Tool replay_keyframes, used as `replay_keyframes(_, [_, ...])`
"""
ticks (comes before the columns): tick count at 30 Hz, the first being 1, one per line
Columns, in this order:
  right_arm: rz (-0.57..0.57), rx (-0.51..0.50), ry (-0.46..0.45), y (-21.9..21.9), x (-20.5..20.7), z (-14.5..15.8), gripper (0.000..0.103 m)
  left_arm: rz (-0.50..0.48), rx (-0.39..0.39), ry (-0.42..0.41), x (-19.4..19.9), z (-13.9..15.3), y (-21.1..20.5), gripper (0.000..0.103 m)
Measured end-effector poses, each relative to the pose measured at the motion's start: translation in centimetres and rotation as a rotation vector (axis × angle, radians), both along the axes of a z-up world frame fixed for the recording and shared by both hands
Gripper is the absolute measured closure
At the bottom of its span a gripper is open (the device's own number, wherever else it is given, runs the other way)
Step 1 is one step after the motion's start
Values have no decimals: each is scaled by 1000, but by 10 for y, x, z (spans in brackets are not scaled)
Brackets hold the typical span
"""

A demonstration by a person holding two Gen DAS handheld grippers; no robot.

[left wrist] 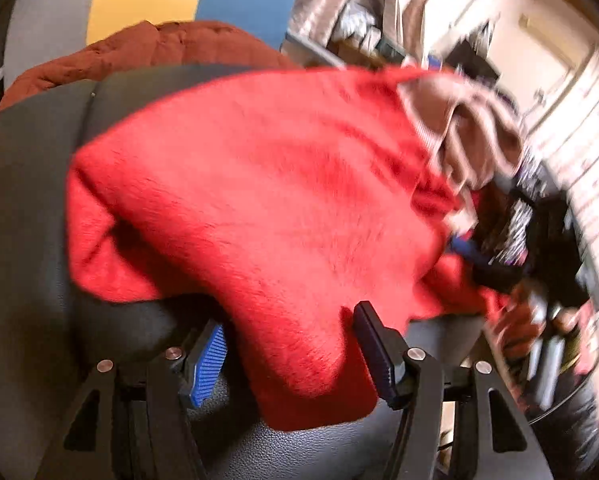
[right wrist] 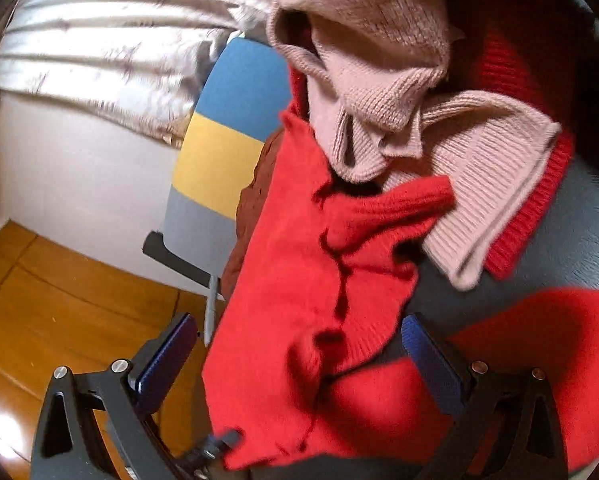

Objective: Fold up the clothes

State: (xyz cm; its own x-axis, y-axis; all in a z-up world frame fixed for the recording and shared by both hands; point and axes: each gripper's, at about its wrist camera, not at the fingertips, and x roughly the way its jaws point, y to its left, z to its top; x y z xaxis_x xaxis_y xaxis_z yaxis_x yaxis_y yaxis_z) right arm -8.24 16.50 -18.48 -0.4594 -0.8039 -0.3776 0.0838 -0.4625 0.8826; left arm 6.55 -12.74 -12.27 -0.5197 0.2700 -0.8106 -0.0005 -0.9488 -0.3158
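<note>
A bright red knit sweater (left wrist: pixel 259 184) lies spread over a dark leather seat (left wrist: pixel 23 184). Part of it hangs between the wide-apart fingers of my left gripper (left wrist: pixel 289 340), which is open. A pale pink knit garment (left wrist: pixel 475 120) lies bunched on the sweater's far side. In the right wrist view the red sweater (right wrist: pixel 299 264) droops off the seat edge between the wide-apart fingers of my right gripper (right wrist: pixel 299 344), also open. The pink garment (right wrist: pixel 379 92) lies crumpled above it, a sleeve trailing right.
A rust-brown quilted jacket (left wrist: pixel 147 52) lies behind the seat. A blue, yellow and grey panel (right wrist: pixel 223 140) stands beside it, near a white wall and wooden floor (right wrist: pixel 59 300). A patterned curtain (right wrist: pixel 111 52) hangs at the back. The other gripper (left wrist: pixel 539 280) shows, blurred, at right.
</note>
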Motion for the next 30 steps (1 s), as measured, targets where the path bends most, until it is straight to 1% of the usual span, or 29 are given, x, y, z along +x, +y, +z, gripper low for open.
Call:
replay_keyframes(1, [2,0,-10,-5,-4,2,0,-15,-26,-14,-2,-3,6,42])
replay_keyframes(2, [0,15,-17,-9,-9,1,0,-32,-63,-8,0,-4,12,47])
replay_keyframes(3, [-2,34,-18,-8,-7,6,0,-51,-113,3,2,-5,19,61])
replay_keyframes(4, [11,53,-14,-10,-6,11,0,-70,-150,16,3,-5,24,66])
replay_keyframes(5, [32,73,-11,-16,-9,13,0,-87,-184,28,5,-5,28,77])
replay_keyframes(6, [58,103,-13,-24,-12,14,0,-90,-176,34,6,-3,27,85])
replay_keyframes(7, [85,128,-14,-30,-12,14,0,-82,-144,42,7,0,23,90])
replay_keyframes(8, [113,143,-10,-34,-10,12,0,-75,-110,51,8,3,19,92])
replay_keyframes(9, [146,123,-13,-38,-8,11,0,-60,-62,69,12,9,11,93])
replay_keyframes(12, [259,-13,-36,-53,1,6,0,-41,63,136,29,29,-11,94])
replay_keyframes(15, [355,-182,-57,-69,17,5,0,-16,213,211,52,53,-37,95])
replay_keyframes(17, [418,-277,-58,-81,31,9,0,0,284,260,70,69,-52,95])
replay_keyframes(18, [447,-305,-49,-86,38,12,0,9,318,284,79,76,-59,95])
replay_keyframes(19, [479,-325,-36,-93,46,18,0,23,333,304,89,82,-68,95])
replay_keyframes(22, [573,-357,4,-114,64,42,0,66,378,363,120,100,-93,95])
replay_keyframes(24, [626,-372,54,-127,74,64,0,109,386,390,136,109,-110,95])
replay_keyframes(27, [725,-382,167,-157,81,114,0,175,398,431,158,123,-136,95])
replay_keyframes(30, [801,-392,321,-195,82,171,0,240,404,467,178,137,-163,95])
